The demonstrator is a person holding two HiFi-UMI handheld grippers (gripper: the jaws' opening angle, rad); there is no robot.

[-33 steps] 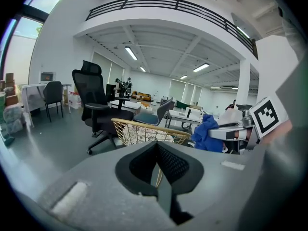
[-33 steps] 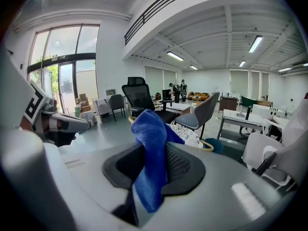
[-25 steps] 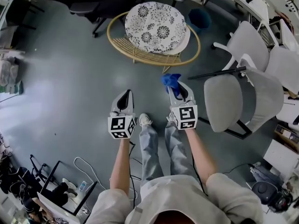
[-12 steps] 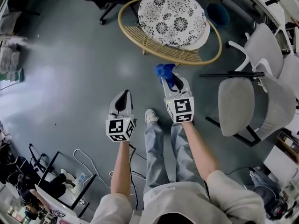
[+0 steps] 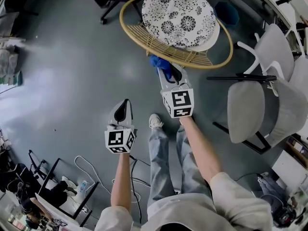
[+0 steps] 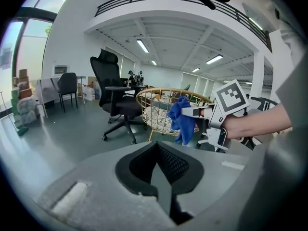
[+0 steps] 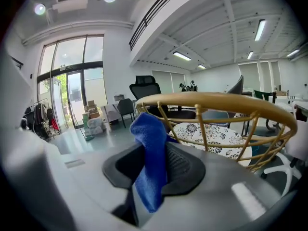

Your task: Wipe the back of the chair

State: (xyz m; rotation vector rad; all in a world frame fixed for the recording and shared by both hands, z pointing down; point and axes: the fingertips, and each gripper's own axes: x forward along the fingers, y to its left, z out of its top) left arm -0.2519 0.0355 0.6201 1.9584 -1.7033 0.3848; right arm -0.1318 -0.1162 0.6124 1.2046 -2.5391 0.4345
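Your right claw, clenched on the blue cloth, has moved up close to the wicker chair's back rim at 12 o'clock, so wiping looks ready to start; your left claw, pinched together and empty, trails at 7 o'clock.

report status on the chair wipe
Right gripper shut on blue cloth, close to rattan chair rim. Left gripper shut, empty. Nothing between cloth and chair.

Just before wicker chair, cloth
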